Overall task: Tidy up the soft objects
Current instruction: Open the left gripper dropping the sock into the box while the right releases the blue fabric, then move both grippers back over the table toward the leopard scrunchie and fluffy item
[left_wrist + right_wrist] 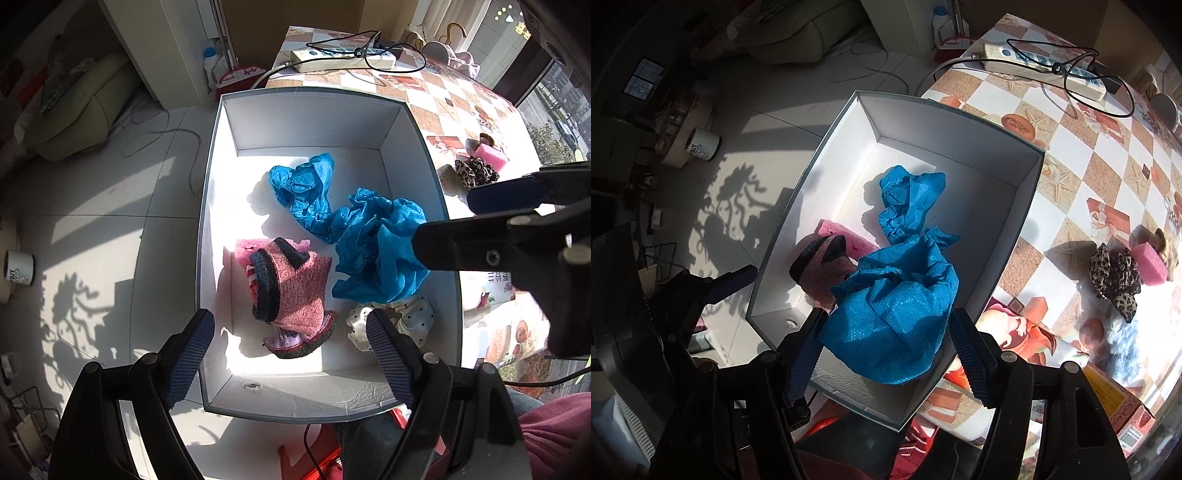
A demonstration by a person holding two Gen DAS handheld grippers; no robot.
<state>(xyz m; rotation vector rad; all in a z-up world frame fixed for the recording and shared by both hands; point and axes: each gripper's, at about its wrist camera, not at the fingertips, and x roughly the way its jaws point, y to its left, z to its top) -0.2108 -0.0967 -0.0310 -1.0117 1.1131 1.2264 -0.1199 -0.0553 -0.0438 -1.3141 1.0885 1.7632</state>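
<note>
Inside the white box [413, 125], straight ahead of the left claw [291, 350], lie two crumpled blue covers [373, 251], a pink knitted piece [295, 284] over a pink sponge [245, 249], and a spotted white scrunchie [410, 317] by its right finger. Both claws are spread wide and carrying nothing; the right claw [886, 354] hangs just above the nearer blue cover. Well off to its right, on the checked surface [1071, 155], a leopard scrunchie [1115, 277], another pink sponge [1148, 264] and something pale blue and fluffy [1121, 339] wait. I'd call it over halfway.
</note>
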